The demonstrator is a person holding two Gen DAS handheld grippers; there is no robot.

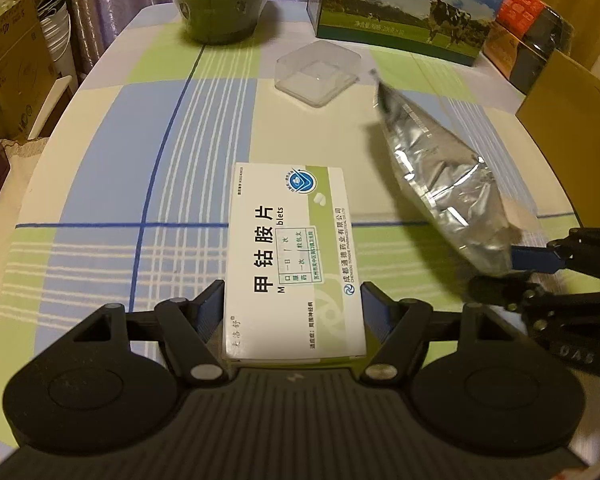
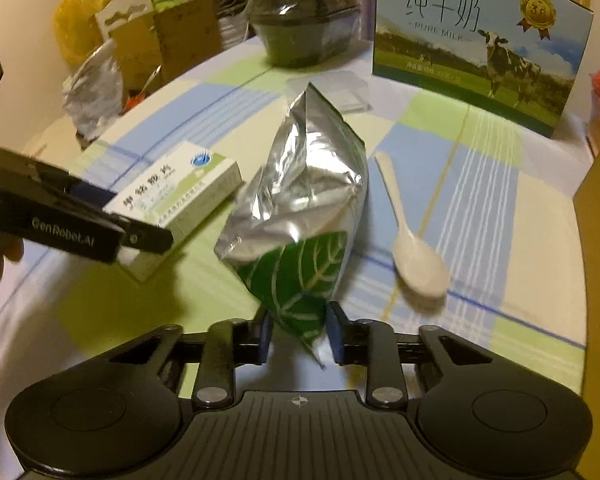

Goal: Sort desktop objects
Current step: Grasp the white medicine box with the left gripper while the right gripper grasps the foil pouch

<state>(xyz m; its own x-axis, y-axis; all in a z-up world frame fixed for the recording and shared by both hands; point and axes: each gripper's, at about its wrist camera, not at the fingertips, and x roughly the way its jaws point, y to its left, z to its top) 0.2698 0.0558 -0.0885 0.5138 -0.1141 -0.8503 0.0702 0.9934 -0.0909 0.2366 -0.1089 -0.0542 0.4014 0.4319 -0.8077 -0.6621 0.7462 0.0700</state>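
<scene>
A white and green medicine box (image 1: 292, 248) lies lengthwise between the fingers of my left gripper (image 1: 292, 300), and both blue pads press its long sides. In the right wrist view the box (image 2: 180, 184) looks tilted. A silver foil bag (image 2: 304, 184) with a green leaf print stands up from the checked tablecloth (image 1: 120, 168). My right gripper (image 2: 299, 334) is shut on its lower printed corner. In the left wrist view the bag (image 1: 440, 176) slants up to the left of the right gripper (image 1: 496, 272) and casts a shadow on the cloth.
A white plastic spoon (image 2: 412, 248) lies right of the bag. A clear plastic tub (image 1: 318, 74), a dark lidded bowl (image 1: 220, 4) and a milk carton box (image 1: 412, 4) stand at the back. A cardboard box (image 1: 572, 120) borders the right edge. Bags and cartons crowd beyond the left edge.
</scene>
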